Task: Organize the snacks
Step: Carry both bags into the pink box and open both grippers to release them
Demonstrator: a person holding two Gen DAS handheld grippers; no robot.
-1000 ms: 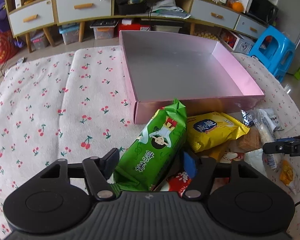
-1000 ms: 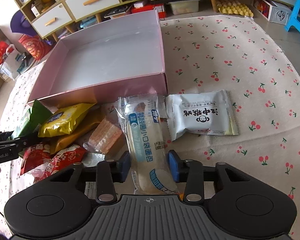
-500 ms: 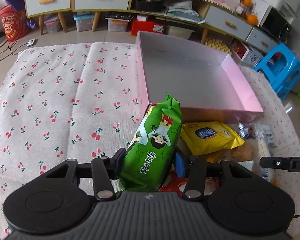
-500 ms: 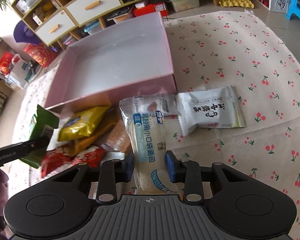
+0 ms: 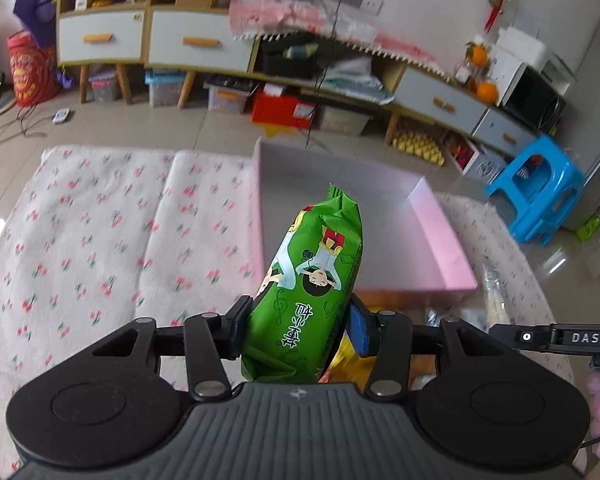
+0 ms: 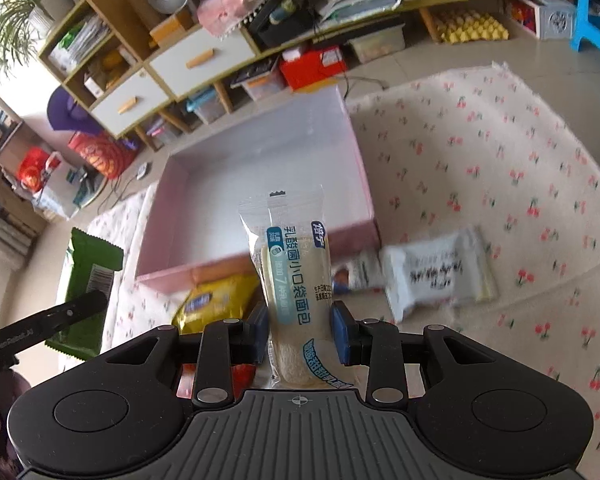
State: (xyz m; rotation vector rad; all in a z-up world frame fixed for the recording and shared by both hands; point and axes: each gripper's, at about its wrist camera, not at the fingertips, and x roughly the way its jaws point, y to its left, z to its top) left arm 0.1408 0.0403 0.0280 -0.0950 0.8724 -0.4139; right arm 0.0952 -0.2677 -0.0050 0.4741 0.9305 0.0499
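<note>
The left gripper had its jaws clamped on one green snack pack, held off the cherry-print cloth. The pack's long axis ran forward along the fingers, its crimped far end pointing toward the one pink box. The right gripper had its jaws closed on one clear bread packet, likewise lifted, lengthwise along the fingers, its sealed top toward the box. On the cloth before the box lay one yellow packet and one white packet, blurred; red wrappers showed behind the jaws, uncountable.
</note>
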